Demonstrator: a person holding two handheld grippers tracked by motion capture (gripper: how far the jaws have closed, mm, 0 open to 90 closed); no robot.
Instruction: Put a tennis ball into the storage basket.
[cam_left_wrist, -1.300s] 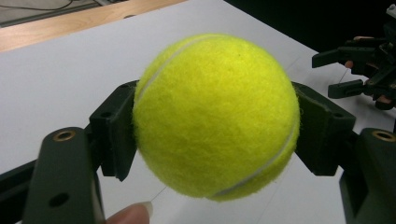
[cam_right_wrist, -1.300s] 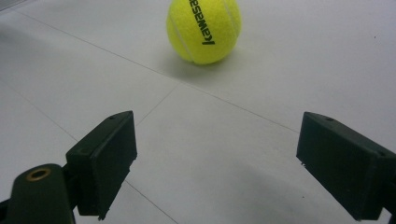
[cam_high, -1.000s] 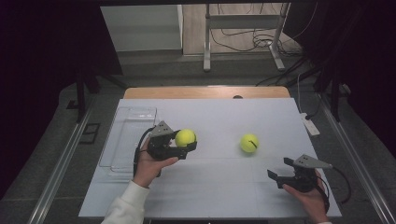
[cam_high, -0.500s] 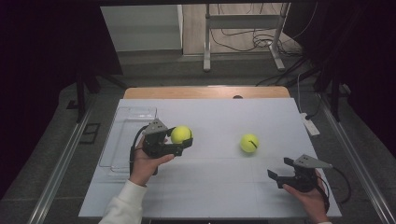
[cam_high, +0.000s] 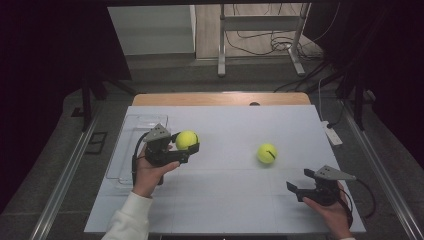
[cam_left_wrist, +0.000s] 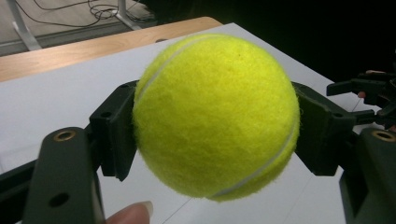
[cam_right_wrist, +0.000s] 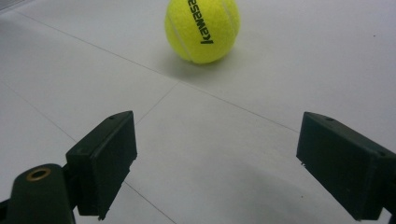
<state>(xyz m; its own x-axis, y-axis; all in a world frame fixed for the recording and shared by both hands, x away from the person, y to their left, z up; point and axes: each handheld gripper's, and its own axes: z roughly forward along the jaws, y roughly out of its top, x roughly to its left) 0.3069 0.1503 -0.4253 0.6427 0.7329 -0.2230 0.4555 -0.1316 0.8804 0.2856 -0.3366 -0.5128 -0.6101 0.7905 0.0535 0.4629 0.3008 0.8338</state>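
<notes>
Left tongs clamped on tennis ball, hiding table behind; right tongs apart, empty.

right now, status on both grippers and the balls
Left gripper shut on held ball, near bin. Right gripper open, empty. Second ball on table, path clear.

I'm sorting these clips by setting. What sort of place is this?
Probably a lab or recording room, not a home: a white table stands among dark curtains, loose cables run over the floor behind it, and a person works handheld claws, the left claw gripping a tennis ball.
</notes>
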